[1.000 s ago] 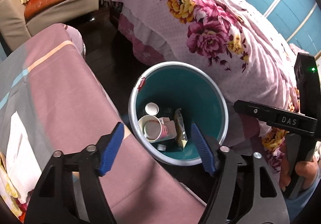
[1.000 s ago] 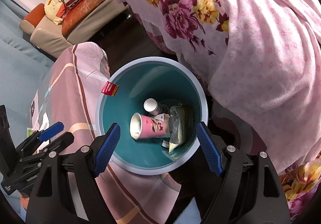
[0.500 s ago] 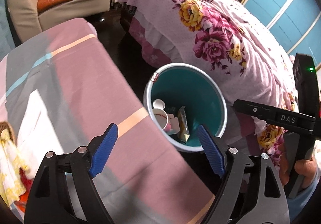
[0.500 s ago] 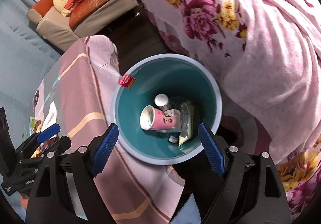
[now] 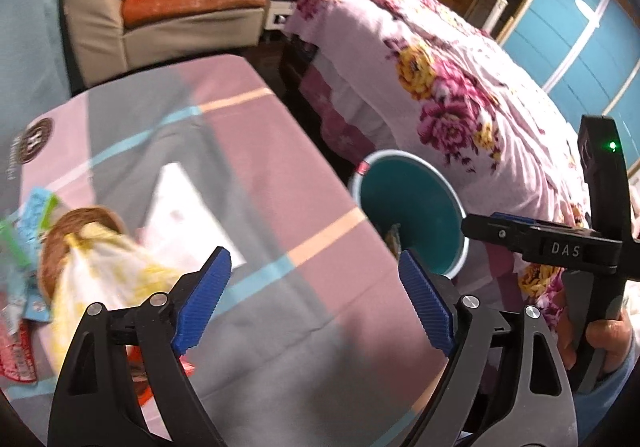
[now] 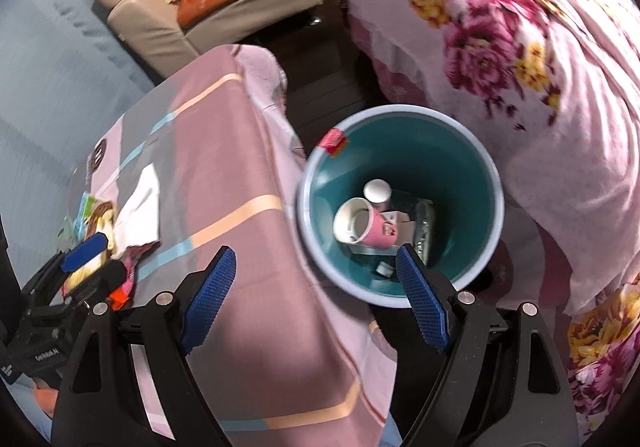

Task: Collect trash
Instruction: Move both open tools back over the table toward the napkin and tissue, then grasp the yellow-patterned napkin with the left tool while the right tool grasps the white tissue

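Observation:
The teal trash bin (image 6: 490, 183) stands on the floor between the table and the bed. Inside it lie a pink paper cup (image 6: 374, 233), a white-capped bottle (image 6: 377, 189) and a clear packet (image 6: 424, 231). My right gripper (image 6: 316, 253) is open and empty above the table's corner, beside the bin's rim. My left gripper (image 5: 312, 257) hangs over the tablecloth, its jaws opening with nothing between them. At the table's left end lies a trash pile (image 5: 92, 259): crumpled yellow-white paper, a brown bowl (image 5: 80, 221), blue-green packets (image 5: 34, 215) and a red wrapper (image 5: 14, 351).
A pink and grey cloth covers the table (image 5: 248, 151); a white sheet of paper (image 5: 188, 207) lies on it. The flowered bed (image 5: 460, 95) crowds the bin from the right. A sofa (image 5: 168, 15) stands at the back. A hand (image 5: 608, 335) holds the right gripper.
Both grippers have drawn back from over the bin toward the table and risen a little. The bin has slid right in the left wrist view, and the table's trash pile has come into sight.

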Demonstrator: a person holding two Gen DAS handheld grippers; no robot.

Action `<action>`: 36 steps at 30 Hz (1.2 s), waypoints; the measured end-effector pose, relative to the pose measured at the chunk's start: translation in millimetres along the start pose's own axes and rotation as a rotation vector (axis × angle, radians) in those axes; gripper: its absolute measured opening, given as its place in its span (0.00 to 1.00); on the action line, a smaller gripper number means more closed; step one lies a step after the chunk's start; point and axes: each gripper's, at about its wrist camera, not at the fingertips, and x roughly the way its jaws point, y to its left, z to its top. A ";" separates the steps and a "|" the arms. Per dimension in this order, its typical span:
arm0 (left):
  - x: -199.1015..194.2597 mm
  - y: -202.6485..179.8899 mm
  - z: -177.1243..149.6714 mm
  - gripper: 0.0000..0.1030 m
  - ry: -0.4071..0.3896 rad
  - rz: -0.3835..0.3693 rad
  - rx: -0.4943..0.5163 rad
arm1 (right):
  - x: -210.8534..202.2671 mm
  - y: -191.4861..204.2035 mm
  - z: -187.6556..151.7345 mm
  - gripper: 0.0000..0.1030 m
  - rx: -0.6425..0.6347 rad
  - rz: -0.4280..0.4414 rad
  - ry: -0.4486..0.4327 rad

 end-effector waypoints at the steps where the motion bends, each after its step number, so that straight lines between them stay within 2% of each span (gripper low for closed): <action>1: -4.6 6.6 -1.8 0.85 -0.007 0.004 -0.009 | 0.3 5.3 -0.6 0.76 -0.007 0.001 0.003; 6: -25.1 44.6 -10.5 0.86 -0.040 0.025 -0.075 | 7.5 42.1 -4.8 0.76 -0.055 0.016 0.037; 11: -48.1 87.4 -22.0 0.86 -0.087 0.077 -0.143 | 17.0 84.3 -6.4 0.76 -0.123 0.028 0.066; 16: -57.1 118.8 -34.1 0.88 -0.091 0.130 -0.175 | 29.3 119.8 -5.4 0.76 -0.169 0.041 0.095; 21: -47.4 135.9 -38.2 0.88 -0.062 0.131 -0.200 | 42.6 139.4 -0.8 0.76 -0.172 0.063 0.128; 30: -7.2 140.1 -41.6 0.88 0.028 0.109 -0.182 | 73.6 155.5 15.5 0.76 -0.166 0.112 0.178; 34: -3.0 144.9 -44.2 0.88 0.019 0.088 -0.185 | 94.8 164.9 22.9 0.76 -0.164 0.129 0.213; 35: -3.6 145.3 -44.7 0.81 0.014 0.081 -0.185 | 98.4 167.0 23.7 0.76 -0.166 0.131 0.218; 36: -3.6 145.3 -44.9 0.68 0.014 0.073 -0.183 | 104.0 171.3 25.5 0.76 -0.173 0.134 0.224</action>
